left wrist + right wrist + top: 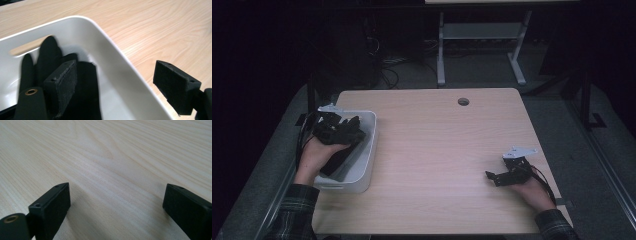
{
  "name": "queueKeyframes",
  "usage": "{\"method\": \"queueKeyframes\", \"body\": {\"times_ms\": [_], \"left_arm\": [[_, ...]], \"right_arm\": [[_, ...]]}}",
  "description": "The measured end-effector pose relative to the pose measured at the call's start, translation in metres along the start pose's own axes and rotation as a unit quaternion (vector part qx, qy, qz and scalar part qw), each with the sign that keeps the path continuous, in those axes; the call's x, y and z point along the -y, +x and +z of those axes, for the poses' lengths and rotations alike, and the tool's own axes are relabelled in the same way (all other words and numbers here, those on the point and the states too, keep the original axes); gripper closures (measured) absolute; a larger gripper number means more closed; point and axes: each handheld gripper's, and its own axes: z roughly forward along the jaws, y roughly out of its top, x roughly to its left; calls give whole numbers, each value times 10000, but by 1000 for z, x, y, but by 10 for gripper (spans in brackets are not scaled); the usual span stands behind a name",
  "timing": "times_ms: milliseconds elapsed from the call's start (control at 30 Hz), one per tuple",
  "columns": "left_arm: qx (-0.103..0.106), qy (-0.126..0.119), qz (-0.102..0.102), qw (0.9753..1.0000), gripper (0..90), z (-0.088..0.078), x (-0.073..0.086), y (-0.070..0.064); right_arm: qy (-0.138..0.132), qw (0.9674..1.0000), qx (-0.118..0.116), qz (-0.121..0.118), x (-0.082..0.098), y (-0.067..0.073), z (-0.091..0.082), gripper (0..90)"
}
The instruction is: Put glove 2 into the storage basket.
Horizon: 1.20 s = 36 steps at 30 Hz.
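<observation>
Left gripper (354, 129) is hovering over the white tub (371, 150) at the table's left edge, jaws spread wide, nothing clamped between them. In the left gripper view one jaw is sitting inside the tub above the black glove (85, 85), the other jaw is hanging out past the tub's rim over bare wood. Pads are not pressing on the glove; released.

Black glove is lying inside the tub, on its floor, fingers pointing toward the tub's slotted handle end in the left gripper view. In the high view the glove (337, 161) is showing as a dark patch in the tub just under the left hand (316, 152). Whether the near jaw is brushing the glove, cannot tell.

Tub is standing upright on the wooden table (442, 150), hard against the left side, near corner close to the front edge.

Right gripper (490, 176) is resting low at the table's right side, well apart from the tub, held by the right hand (532, 192). Its jaws are standing wide apart too, with plain wood between them in the right gripper view; released, gripping nothing. A round hole (463, 101) is sitting near the table's far edge.
</observation>
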Motion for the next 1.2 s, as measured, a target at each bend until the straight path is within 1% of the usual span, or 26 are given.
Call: {"method": "queueKeyframes", "body": {"times_ms": [67,300,367,400,467,500,533,633,667,700,733,767,833,1000,1033,1100,1200], "left_arm": [[42,-50,35,10000,181,2,-3,-7],[252,-178,149,9994,180,7,-9,-23],[307,-203,153,9992,179,10,-11,-28],[341,-201,205,9990,179,11,-12,-30],[412,-241,220,9986,179,14,-13,-36],[434,-221,282,9984,179,15,-14,-39],[471,-262,274,9982,179,17,-15,-43],[554,-235,390,9974,178,23,-17,-52],[587,-265,374,9972,177,25,-17,-55],[622,-242,436,9968,177,26,-18,-57],[648,-263,420,9967,177,29,-18,-61],[669,-234,479,9963,177,30,-18,-64],[738,-227,527,9956,176,35,-19,-71],[870,-260,585,9941,174,45,-17,-86],[876,-241,657,9937,173,47,-17,-90],[924,-244,683,9931,173,50,-16,-97],[983,-237,796,9917,173,54,-15,-107]], "right_arm": [[6,10000,-1,17,0,0,0,74],[8,10000,-2,19,0,0,0,74],[0,10000,-3,5,0,0,0,74],[7,10000,-1,16,0,0,0,74],[17,10000,-6,40,0,0,0,74],[5,10000,-2,17,0,0,0,74],[10,10000,-3,21,0,0,0,74],[5,10000,-1,16,0,0,0,74],[6,10000,-1,15,0,0,0,74],[8,10000,-3,21,0,0,0,74],[7,10000,-1,16,0,0,0,74],[9,10000,-2,22,0,0,0,74],[9,10000,-3,21,0,0,0,74],[6,10000,-2,19,0,0,0,74],[11,10000,-4,25,0,0,0,74],[9,10000,-1,15,0,0,0,74],[2,10000,-5,13,0,0,0,74]]}}
